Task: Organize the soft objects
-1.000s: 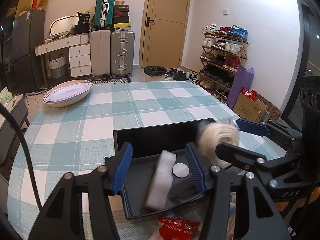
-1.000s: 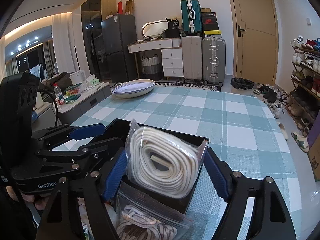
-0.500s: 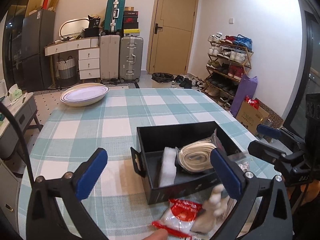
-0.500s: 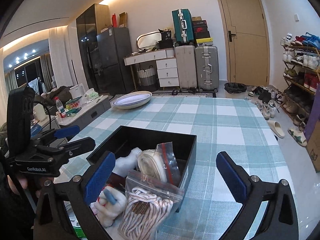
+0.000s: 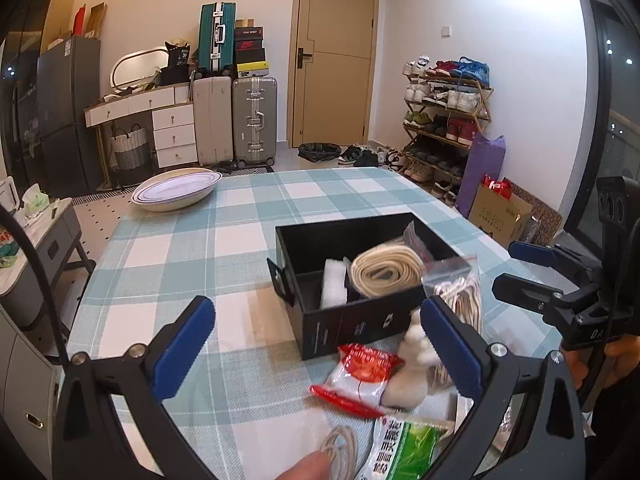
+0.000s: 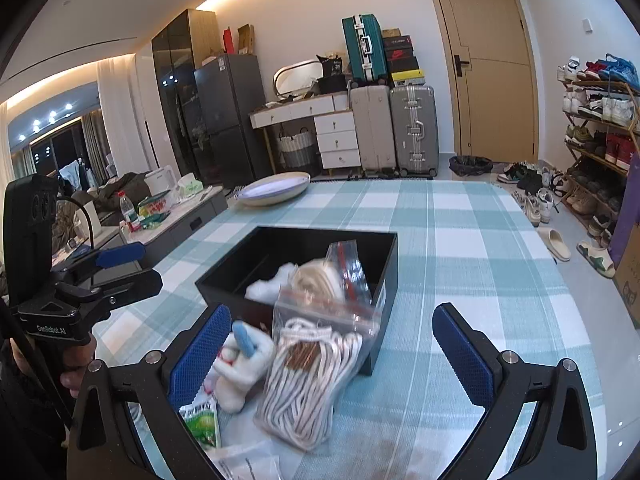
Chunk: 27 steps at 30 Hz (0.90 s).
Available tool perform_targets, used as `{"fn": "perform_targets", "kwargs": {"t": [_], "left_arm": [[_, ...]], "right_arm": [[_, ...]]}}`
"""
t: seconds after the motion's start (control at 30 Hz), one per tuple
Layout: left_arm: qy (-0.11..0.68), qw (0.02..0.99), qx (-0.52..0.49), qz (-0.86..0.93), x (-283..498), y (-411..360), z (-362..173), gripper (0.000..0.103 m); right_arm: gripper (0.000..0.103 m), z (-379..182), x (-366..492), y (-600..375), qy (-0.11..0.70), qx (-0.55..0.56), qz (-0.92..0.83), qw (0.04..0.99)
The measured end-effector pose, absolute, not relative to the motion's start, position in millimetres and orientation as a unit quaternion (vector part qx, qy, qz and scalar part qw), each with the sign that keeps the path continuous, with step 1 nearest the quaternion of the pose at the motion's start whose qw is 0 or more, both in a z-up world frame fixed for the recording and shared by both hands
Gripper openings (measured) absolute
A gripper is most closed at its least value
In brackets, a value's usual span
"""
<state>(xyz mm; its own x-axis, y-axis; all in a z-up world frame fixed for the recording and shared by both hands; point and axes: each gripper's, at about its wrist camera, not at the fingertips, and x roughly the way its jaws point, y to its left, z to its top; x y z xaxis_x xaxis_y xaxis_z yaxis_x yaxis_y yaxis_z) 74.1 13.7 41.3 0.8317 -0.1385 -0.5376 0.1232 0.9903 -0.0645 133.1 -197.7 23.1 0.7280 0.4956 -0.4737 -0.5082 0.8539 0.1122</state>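
Where jaws gape: bagged rope (image 6: 308, 376) against black box (image 6: 384, 300).

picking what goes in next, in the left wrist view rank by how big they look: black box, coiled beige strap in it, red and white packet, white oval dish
1. black box
2. white oval dish, though it sits farther off
3. coiled beige strap and red and white packet: too alike to rank

Green packet (image 5: 404, 450) cut by bottom edge; box (image 5: 360, 320) label unreadable.
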Motion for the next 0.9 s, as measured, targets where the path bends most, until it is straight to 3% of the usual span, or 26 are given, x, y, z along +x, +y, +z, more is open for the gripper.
{"fn": "perform_targets", "kwargs": {"t": [0.9], "left_arm": [[0.309,0.945,0.039,-0.097,12.4,20.9,17.9,0.103]], "right_arm": [[0.102,7.4,68.9,-184.2,0.263,-0.069,0.343,0.899]]}}
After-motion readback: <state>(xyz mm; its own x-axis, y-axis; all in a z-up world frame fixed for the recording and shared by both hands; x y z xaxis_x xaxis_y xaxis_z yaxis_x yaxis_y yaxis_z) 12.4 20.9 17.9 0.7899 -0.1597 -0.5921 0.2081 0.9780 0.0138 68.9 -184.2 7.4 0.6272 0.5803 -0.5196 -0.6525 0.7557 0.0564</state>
